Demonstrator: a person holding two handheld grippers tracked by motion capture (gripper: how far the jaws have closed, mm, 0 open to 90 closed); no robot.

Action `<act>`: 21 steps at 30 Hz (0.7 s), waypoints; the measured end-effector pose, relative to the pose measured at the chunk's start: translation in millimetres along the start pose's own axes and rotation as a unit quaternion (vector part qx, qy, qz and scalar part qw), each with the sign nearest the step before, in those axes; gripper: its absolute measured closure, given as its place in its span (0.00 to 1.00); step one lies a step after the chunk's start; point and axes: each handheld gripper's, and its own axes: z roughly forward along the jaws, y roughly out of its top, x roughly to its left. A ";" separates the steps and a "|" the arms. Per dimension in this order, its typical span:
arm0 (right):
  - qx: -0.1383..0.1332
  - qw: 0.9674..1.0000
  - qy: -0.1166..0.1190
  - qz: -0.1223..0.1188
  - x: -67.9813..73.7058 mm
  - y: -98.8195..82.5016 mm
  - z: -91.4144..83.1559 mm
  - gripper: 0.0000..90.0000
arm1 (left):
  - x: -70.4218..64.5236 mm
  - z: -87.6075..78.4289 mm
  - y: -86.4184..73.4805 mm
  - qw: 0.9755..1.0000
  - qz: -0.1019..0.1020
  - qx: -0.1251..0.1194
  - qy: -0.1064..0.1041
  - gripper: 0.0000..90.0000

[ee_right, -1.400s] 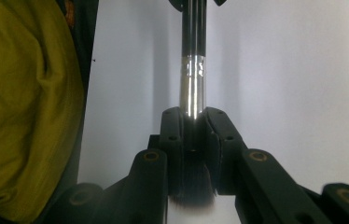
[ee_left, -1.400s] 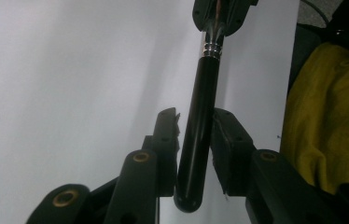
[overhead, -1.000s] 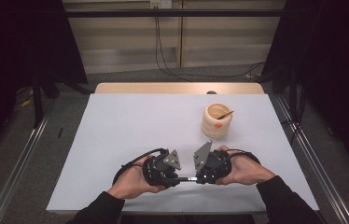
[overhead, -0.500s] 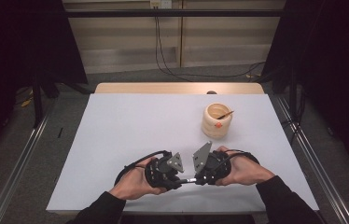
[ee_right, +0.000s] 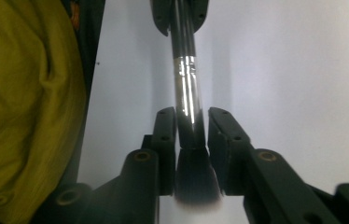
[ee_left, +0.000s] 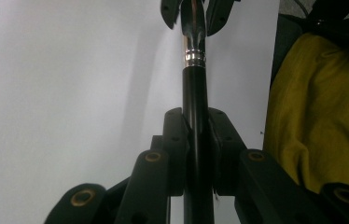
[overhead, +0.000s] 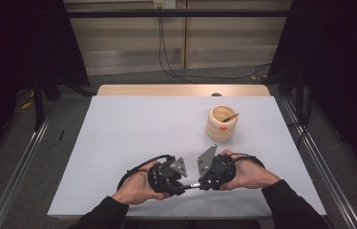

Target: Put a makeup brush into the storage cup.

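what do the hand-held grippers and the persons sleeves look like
Both are black. The left hand-held gripper and right hand-held gripper each carry a grey three-cornered plate on top and trail a black cable. Their jaws are black linkages with brass-coloured pivot pins. The person wears dark long sleeves.

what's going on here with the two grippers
A person holds a gripper in each hand, jaws facing each other near the table's front edge, with a black makeup brush stretched between them. The left gripper is clamped on the brush handle. The right gripper sits around the bristle end by the metal ferrule; its jaws have just been opening, with small gaps at the pads. A ribbed cream holder stands farther back on the right.
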 end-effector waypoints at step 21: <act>-0.078 0.995 -0.033 0.054 -3.5 -12.9 -10.2 0.12 | -0.3 -8.1 -9.5 0.999 -0.027 -0.043 0.010 0.88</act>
